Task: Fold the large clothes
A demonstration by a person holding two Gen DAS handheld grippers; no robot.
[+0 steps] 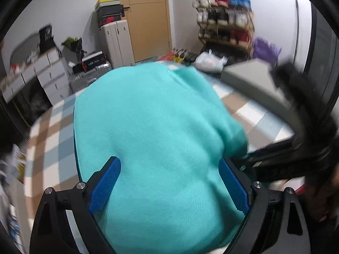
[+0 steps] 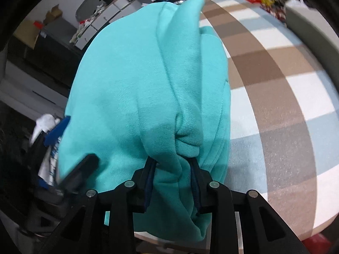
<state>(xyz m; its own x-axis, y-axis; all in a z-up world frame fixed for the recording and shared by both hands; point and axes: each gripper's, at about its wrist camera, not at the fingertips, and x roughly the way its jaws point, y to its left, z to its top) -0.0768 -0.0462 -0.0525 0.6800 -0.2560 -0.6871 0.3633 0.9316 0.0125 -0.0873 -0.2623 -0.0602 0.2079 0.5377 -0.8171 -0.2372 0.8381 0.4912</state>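
A turquoise sweatshirt (image 1: pixel 152 116) lies folded in a thick bundle on a bed with a checked cover (image 1: pixel 48 131). My left gripper (image 1: pixel 169 162) hovers over its near end, blue pads wide apart and open, the cloth below them. In the right wrist view the sweatshirt (image 2: pixel 127 84) runs away from me over the checked cover (image 2: pixel 275 84). My right gripper (image 2: pixel 172 160) is shut on a bunched fold at its near edge. The right gripper shows blurred at the right of the left wrist view (image 1: pixel 286 158). The left gripper's blue pad (image 2: pixel 57 131) shows at the sweatshirt's left side.
A grey padded bed edge (image 1: pixel 250 80) runs along the far right. Beyond the bed stand white drawers (image 1: pixel 48 74), suitcases (image 1: pixel 91 78), a wooden door (image 1: pixel 146 17) and a loaded shoe rack (image 1: pixel 226 25). Clutter lies on the floor at the left (image 2: pixel 44 127).
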